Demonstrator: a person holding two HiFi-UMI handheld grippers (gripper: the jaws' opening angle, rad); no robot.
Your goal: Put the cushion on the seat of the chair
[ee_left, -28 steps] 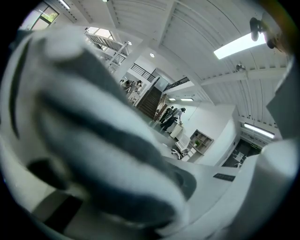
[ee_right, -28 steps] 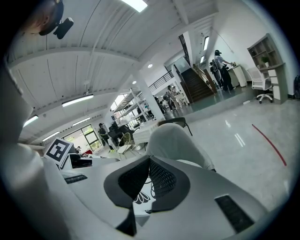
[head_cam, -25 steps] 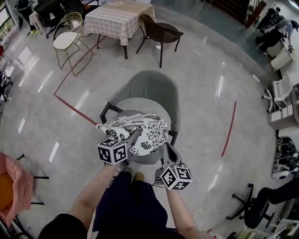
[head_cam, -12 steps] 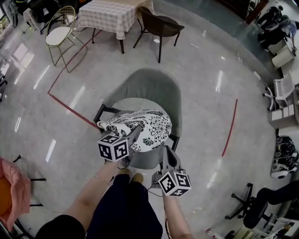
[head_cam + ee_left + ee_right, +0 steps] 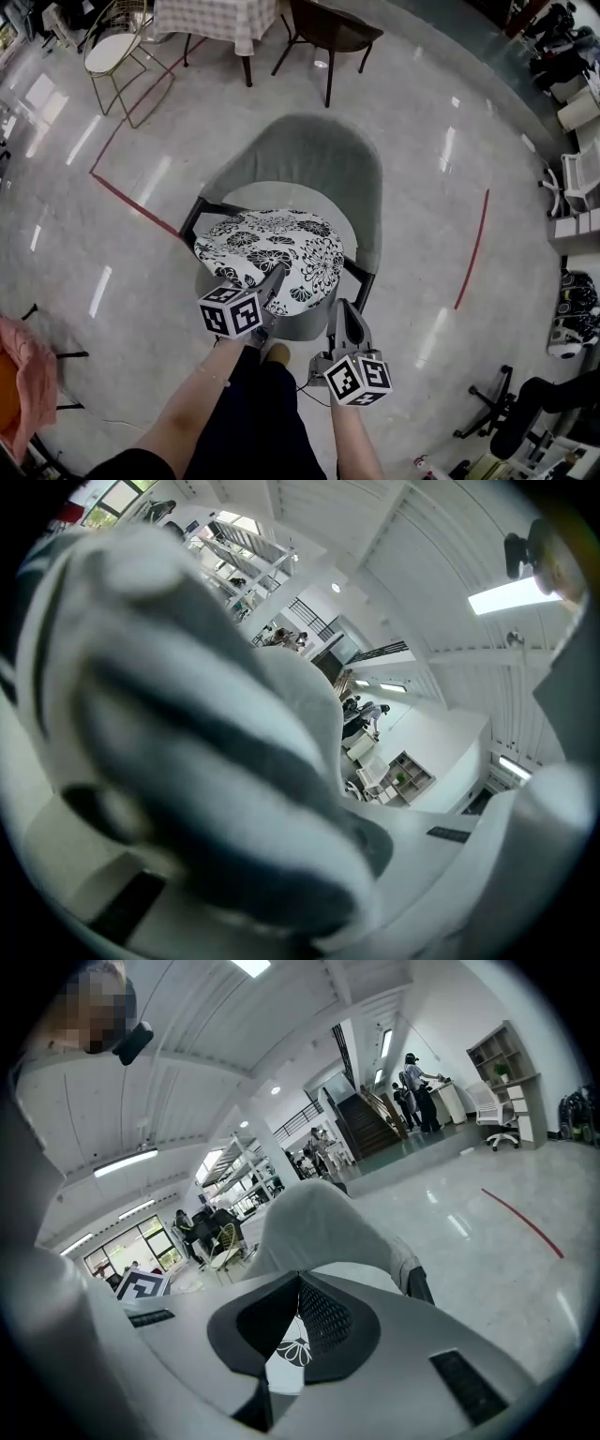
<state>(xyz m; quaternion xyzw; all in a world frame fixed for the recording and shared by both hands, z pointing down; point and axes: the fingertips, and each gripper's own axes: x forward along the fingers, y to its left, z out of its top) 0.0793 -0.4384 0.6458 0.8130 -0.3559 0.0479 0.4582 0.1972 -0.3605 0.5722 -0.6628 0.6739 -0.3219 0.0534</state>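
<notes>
The black-and-white floral cushion [image 5: 272,255] lies spread on the seat of the grey armchair [image 5: 314,155]. My left gripper [image 5: 275,277] is shut on the cushion's near edge. In the left gripper view the cushion [image 5: 187,733] is a blur right up against the lens and hides the jaws. My right gripper [image 5: 339,309] is at the cushion's near right corner. In the right gripper view the right gripper [image 5: 298,1288] has its jaws together, with a strip of floral cushion fabric [image 5: 289,1352] pinched between them. The chair's backrest [image 5: 319,1222] rises just beyond.
A table with a checked cloth [image 5: 211,14], a dark chair [image 5: 333,28] and a wire chair [image 5: 111,52] stand at the far side. Red tape lines [image 5: 131,202] cross the glossy floor. Pink cloth [image 5: 23,375] hangs at left. An office chair [image 5: 525,412] is at bottom right.
Both grippers have come down with the cushion. It hung bunched above the seat before and now lies flatter on it.
</notes>
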